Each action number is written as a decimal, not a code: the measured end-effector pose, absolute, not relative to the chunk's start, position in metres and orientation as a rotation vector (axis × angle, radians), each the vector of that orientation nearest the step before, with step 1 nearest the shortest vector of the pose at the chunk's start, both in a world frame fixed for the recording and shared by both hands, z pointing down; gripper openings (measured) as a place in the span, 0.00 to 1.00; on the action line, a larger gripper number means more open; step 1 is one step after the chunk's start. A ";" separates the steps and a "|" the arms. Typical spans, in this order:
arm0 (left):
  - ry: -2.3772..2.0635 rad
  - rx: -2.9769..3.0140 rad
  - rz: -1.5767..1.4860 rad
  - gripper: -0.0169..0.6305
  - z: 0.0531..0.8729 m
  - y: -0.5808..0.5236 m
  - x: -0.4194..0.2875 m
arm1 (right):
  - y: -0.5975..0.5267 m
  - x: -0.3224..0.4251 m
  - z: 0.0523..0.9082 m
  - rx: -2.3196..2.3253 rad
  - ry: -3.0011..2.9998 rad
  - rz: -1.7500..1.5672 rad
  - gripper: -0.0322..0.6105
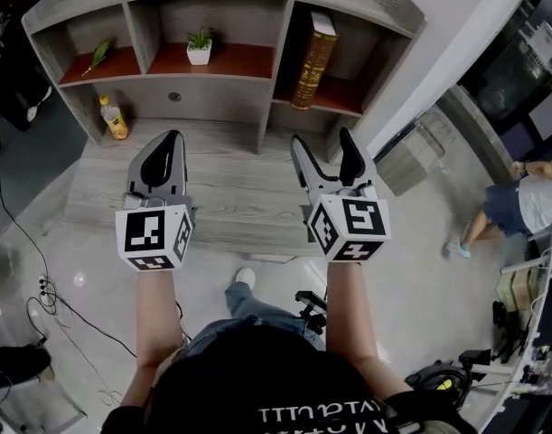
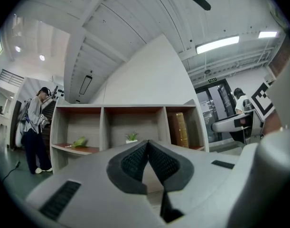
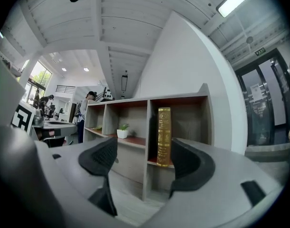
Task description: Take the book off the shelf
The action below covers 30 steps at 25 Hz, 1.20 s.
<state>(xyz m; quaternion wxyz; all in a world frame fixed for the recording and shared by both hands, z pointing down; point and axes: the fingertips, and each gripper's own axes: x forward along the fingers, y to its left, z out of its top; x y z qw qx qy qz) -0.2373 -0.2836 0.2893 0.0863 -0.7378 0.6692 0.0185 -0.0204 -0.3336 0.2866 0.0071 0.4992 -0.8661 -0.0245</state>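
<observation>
A gold-and-brown book [image 1: 313, 60] stands upright in the right-hand compartment of the grey wooden shelf [image 1: 158, 21]. In the right gripper view the book [image 3: 163, 136] shows between the spread jaws, still some way off. My right gripper [image 1: 323, 149] is open and empty, held in front of and below that compartment. My left gripper [image 1: 166, 148] hovers over the desk in front of the middle of the shelf; its pads [image 2: 135, 159] meet with nothing between them. In the left gripper view the book [image 2: 181, 129] sits to the right of the jaws.
A small potted plant [image 1: 200, 47] stands in the middle compartment and a green leaf [image 1: 100, 54] lies in the left one. A yellow bottle [image 1: 114, 118] stands on the desk [image 1: 230, 197] at the left. People are at the room's right edge [image 1: 519, 208] and far left [image 2: 35, 127].
</observation>
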 end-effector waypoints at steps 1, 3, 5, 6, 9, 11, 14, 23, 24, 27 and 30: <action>1.993 -2.202 0.050 0.04 0.290 -0.296 -0.240 | -0.346 -0.023 0.288 1.564 -2.705 -0.071 0.62; 1.989 -2.207 0.043 0.04 0.290 -0.321 -0.246 | -0.371 -0.029 0.290 1.569 -2.698 -0.060 0.62; 1.987 -2.210 0.039 0.05 0.289 -0.345 -0.252 | -0.394 -0.035 0.292 1.569 -2.689 -0.054 0.62; 1.989 -2.211 0.039 0.04 0.289 -0.355 -0.254 | -0.404 -0.037 0.292 1.567 -2.685 -0.053 0.62; 1.992 -2.221 0.042 0.05 0.290 -0.384 -0.259 | -0.432 -0.040 0.294 1.570 -2.672 -0.049 0.62; 1.983 -2.236 0.034 0.05 0.294 -0.401 -0.258 | -0.448 -0.038 0.297 1.585 -2.659 -0.035 0.62; 1.969 -2.265 0.014 0.05 0.302 -0.422 -0.255 | -0.468 -0.035 0.306 1.603 -2.637 -0.011 0.62; 1.972 -2.298 0.006 0.05 0.318 -0.460 -0.259 | -0.509 -0.040 0.321 1.602 -2.593 0.003 0.62; 1.973 -2.300 0.003 0.04 0.319 -0.463 -0.260 | -0.512 -0.041 0.322 1.600 -2.591 0.005 0.62; 1.974 -2.305 -0.005 0.05 0.320 -0.468 -0.264 | -0.522 -0.044 0.325 1.598 -2.586 0.018 0.62; 1.975 -2.317 -0.018 0.05 0.323 -0.473 -0.268 | -0.532 -0.046 0.328 1.611 -2.567 0.030 0.62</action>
